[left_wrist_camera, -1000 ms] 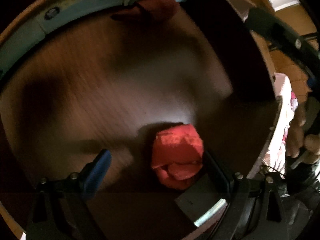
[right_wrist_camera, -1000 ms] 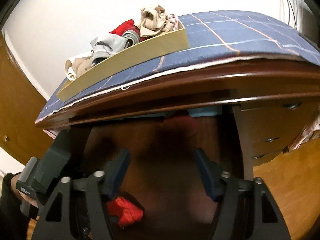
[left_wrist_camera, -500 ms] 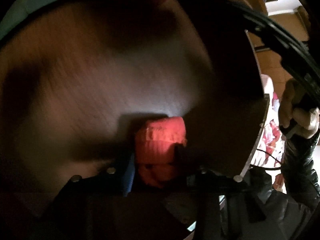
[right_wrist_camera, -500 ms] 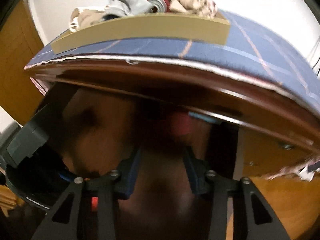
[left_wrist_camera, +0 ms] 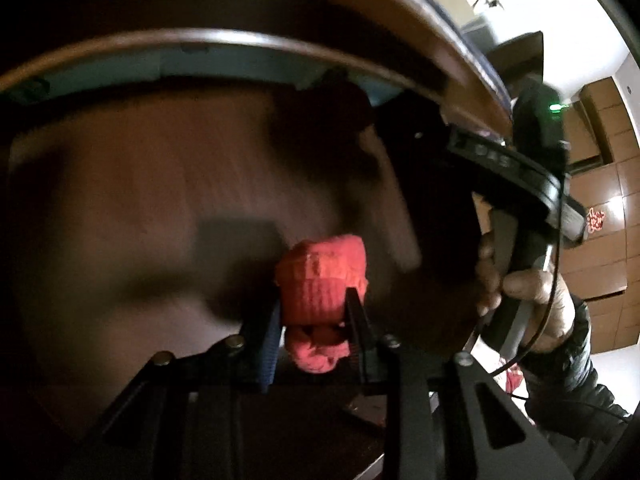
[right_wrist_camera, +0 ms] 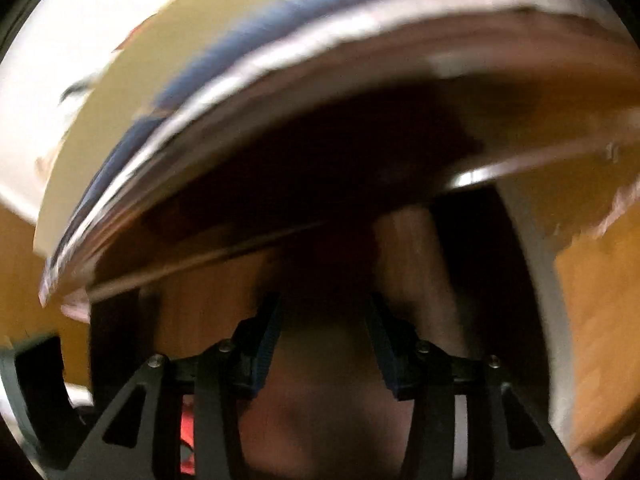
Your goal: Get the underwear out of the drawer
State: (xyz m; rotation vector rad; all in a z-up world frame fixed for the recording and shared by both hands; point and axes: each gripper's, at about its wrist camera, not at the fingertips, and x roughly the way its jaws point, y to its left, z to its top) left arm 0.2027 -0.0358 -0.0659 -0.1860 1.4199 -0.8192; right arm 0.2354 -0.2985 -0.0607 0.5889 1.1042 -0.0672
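Overhead, the dark wooden top of the dresser (right_wrist_camera: 360, 128) curves across the right wrist view, blurred, with a blue checked cloth (right_wrist_camera: 224, 56) spread over it and a pale cardboard tray (right_wrist_camera: 120, 92) standing on the cloth at the far left. Below the overhang lies the open drawer (left_wrist_camera: 140, 208), its brown wooden floor filling most of the left wrist view, dim and smeared, with a light blue strip along its far wall. At the right of that view a bare hand (left_wrist_camera: 520, 292) grips the black handle of the other tool, and beyond it shows a tiled brown floor.

Near the bottom middle of the left wrist view sits the red underwear (left_wrist_camera: 324, 288), a bunched ribbed bundle over the near part of the drawer floor. The left gripper (left_wrist_camera: 314, 312) is clamped on it: one blue-padded finger presses its left side and the black finger its right, and a lump of red cloth bulges out below the pads.

The right gripper (right_wrist_camera: 322, 328) points into the drawer's dark opening with its jaws apart and only blurred wood between the blue pads. A scrap of the same red shows low at the left, behind its frame
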